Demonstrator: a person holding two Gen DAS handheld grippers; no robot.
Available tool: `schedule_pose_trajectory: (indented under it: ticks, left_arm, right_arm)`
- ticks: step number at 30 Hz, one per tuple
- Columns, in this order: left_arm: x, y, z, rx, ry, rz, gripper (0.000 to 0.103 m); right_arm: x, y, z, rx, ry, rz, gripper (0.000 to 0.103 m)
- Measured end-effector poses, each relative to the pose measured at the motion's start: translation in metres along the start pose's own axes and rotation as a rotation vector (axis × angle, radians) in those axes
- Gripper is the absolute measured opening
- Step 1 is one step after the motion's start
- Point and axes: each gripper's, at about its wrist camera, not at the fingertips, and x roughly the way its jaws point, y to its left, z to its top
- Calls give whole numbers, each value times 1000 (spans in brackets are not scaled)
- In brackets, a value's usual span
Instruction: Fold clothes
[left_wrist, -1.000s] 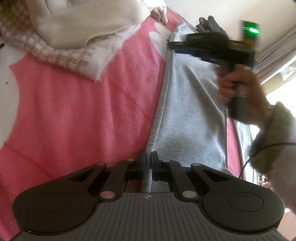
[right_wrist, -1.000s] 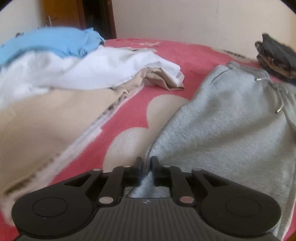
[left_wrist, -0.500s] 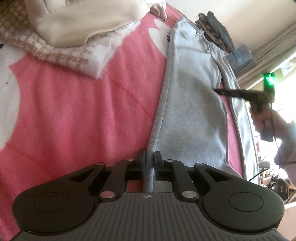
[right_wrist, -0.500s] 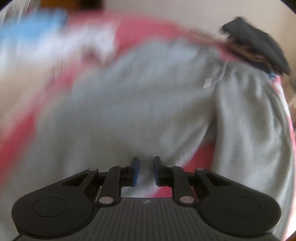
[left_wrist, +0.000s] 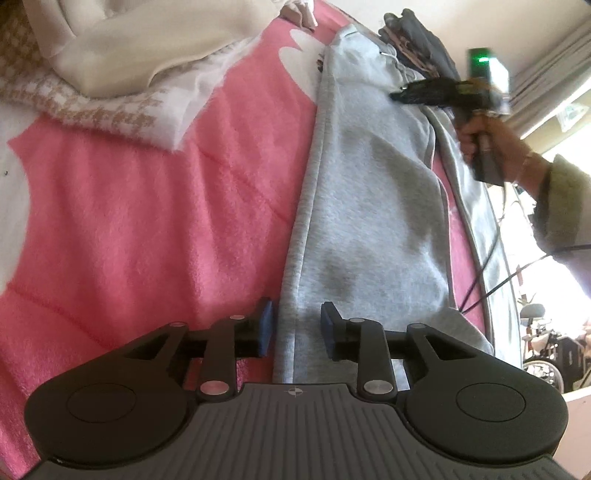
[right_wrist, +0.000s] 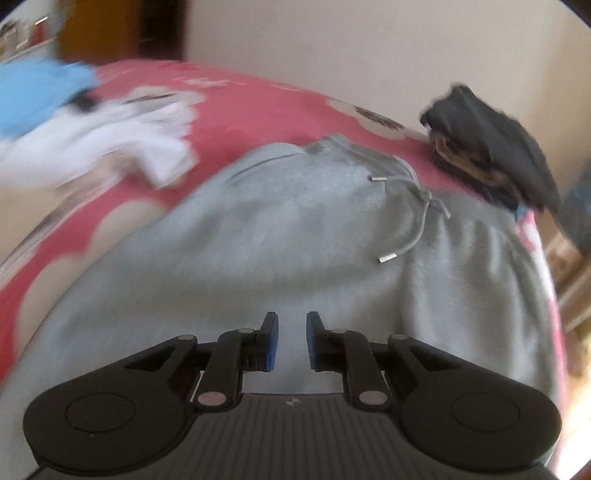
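Observation:
Grey sweatpants (left_wrist: 369, 192) lie flat on the pink blanket (left_wrist: 147, 221), waistband at the far end. My left gripper (left_wrist: 297, 326) is open, its jaws standing on either side of the left leg's side seam near the hem. My right gripper (right_wrist: 291, 341) is open and empty, hovering over the upper part of the sweatpants (right_wrist: 295, 229), short of the drawstring (right_wrist: 417, 221). The right gripper also shows in the left wrist view (left_wrist: 395, 96), held in a hand above the waist area.
A cream and houndstooth garment pile (left_wrist: 110, 55) lies to the left of the pants. White and blue clothes (right_wrist: 92, 125) lie at the back left. A dark folded stack (right_wrist: 491, 147) sits beyond the waistband. A cable (left_wrist: 487, 266) hangs at the right.
My left gripper has opened and let go of the pant leg's edge. My right gripper, open since half a second ago, has moved up over the pants toward the waistband.

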Motion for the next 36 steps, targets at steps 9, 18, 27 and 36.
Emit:
schedule_pose_trajectory:
  ticks: [9,18,27,36]
  left_arm:
    - [1,-4,1,-23,3,-11,46]
    - [2,-22,0,77,34,42,55]
    - [-5,-16,-8,-5,39,51,56]
    - [-7,-22,-11,45,69,83,56]
  right_arm:
    - [-66,-13,-85,-216,237,172,18]
    - [-40,21,-28,-98,52,237,18]
    - [-113,11,-135,-266,331,399,18]
    - [-96,35,-124,-129,242,414,19]
